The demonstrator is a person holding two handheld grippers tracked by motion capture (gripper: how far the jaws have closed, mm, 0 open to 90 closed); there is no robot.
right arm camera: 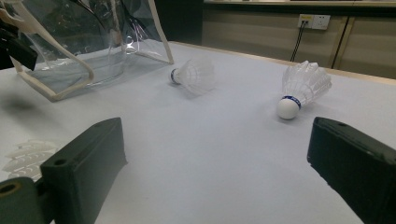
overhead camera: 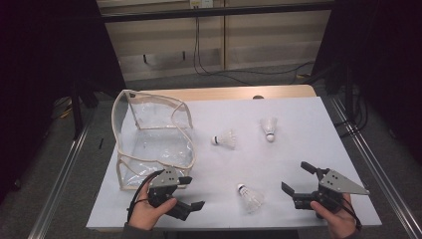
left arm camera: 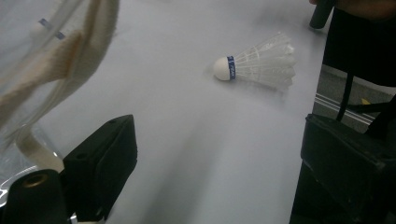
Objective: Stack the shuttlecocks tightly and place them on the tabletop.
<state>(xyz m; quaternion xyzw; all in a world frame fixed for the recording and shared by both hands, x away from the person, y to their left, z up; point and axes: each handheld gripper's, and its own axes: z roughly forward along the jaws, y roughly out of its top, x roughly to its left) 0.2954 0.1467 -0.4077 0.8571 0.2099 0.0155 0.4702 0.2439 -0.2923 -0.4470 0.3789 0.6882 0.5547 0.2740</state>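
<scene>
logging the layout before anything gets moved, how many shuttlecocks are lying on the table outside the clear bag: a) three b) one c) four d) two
a: the high view shows three on the white table, a near shuttlecock between the two grippers, a middle shuttlecock just right of the clear bag, and a far shuttlecock to its right.

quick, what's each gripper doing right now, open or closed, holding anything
Left hand-held gripper: open, holding nothing, beside the clear bag.
Right hand-held gripper: open, holding nothing, above the table.
</scene>
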